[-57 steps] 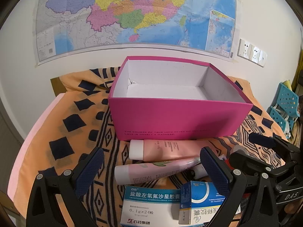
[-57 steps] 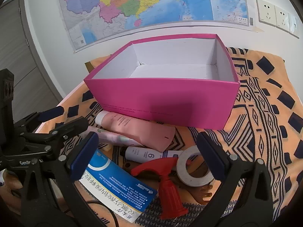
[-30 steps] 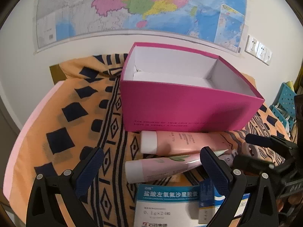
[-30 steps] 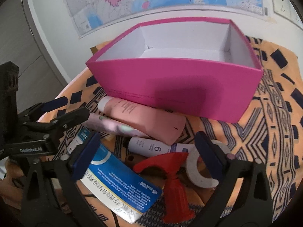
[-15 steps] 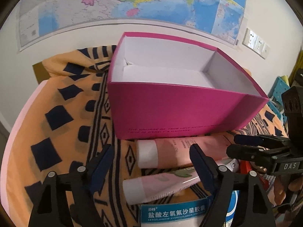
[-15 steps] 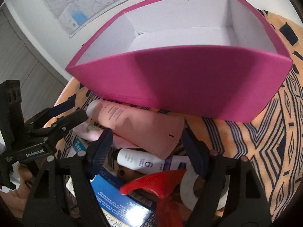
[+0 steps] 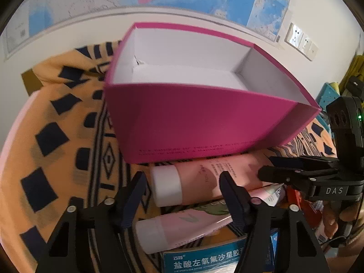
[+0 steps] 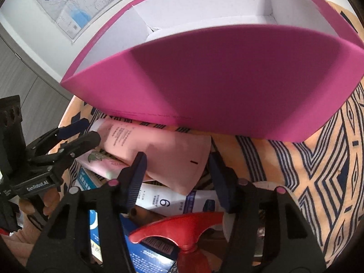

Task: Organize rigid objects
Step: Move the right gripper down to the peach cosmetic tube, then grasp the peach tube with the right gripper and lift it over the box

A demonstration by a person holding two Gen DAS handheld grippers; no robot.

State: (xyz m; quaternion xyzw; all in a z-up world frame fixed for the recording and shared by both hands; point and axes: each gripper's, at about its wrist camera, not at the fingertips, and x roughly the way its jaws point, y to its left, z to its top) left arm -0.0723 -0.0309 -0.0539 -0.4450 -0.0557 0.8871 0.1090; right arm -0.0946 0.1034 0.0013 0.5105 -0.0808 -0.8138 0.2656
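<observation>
A pink tube with a white cap [image 7: 200, 182] lies on the patterned cloth just in front of an open, empty magenta box [image 7: 195, 122]. My left gripper [image 7: 182, 193] is open, its jaws either side of the tube's cap end. My right gripper [image 8: 176, 170] is open, its jaws either side of the same tube's crimped end [image 8: 173, 157]. A second pale pink tube [image 7: 182, 227] lies under it, nearer me.
Blue and white medicine boxes [image 7: 204, 261], a white tube marked 6 [image 8: 173, 202], a red plastic piece [image 8: 179, 229] and a tape roll lie in the pile in front. Orange patterned cloth [image 8: 318, 182] covers the table. A map hangs on the wall.
Both grippers have moved forward and down toward the pink tube and narrowed around its two ends. The box looms larger in both views.
</observation>
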